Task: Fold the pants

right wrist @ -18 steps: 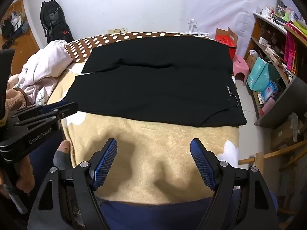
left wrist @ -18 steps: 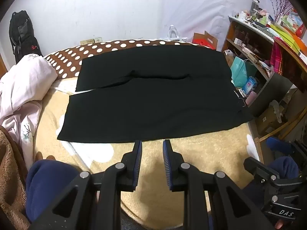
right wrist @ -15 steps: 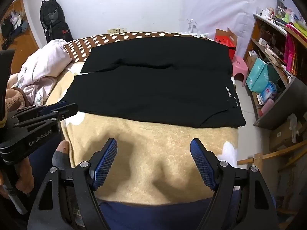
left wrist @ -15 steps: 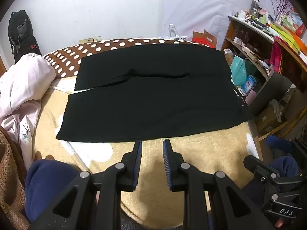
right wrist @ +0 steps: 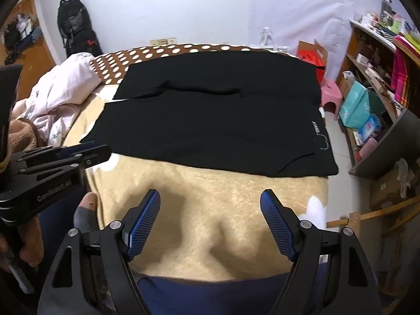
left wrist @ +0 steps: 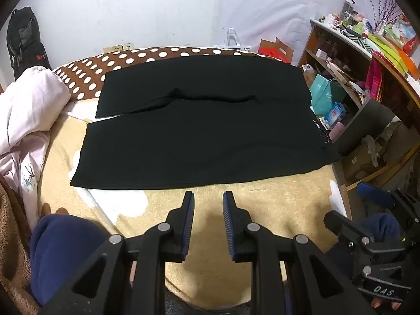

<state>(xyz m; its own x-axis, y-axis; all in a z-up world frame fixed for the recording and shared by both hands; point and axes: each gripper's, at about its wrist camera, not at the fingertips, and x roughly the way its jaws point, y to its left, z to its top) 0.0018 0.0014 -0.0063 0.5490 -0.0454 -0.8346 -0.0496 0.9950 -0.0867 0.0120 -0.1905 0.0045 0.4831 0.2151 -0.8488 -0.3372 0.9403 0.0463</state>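
Left gripper [left wrist: 208,197] – narrow gap, holding nothing; right gripper [right wrist: 210,197] – fingers wide apart. Both over tan fleece blanket [right wrist: 215,199]. Beyond: black pants [left wrist: 204,131], flat. Behind pants: polka-dot cover [left wrist: 86,76]; right of pants: cluttered shelves [left wrist: 362,60].

Both tools were just hovering low and holding nothing. The left tool [left wrist: 208,200] had its two blue-padded fingers [left wrist: 189,211] close together, only a narrow gap between them, pointing straight ahead. The right tool [right wrist: 210,199] was spread wide, pads [right wrist: 143,220] angled outward. From the right wrist view you could see the left tool off to the left side, gripped by a bare hand [right wrist: 25,241]. In the left wrist view the right tool sat at the lower right edge, with fingertips [left wrist: 383,303] peeking out under its body.
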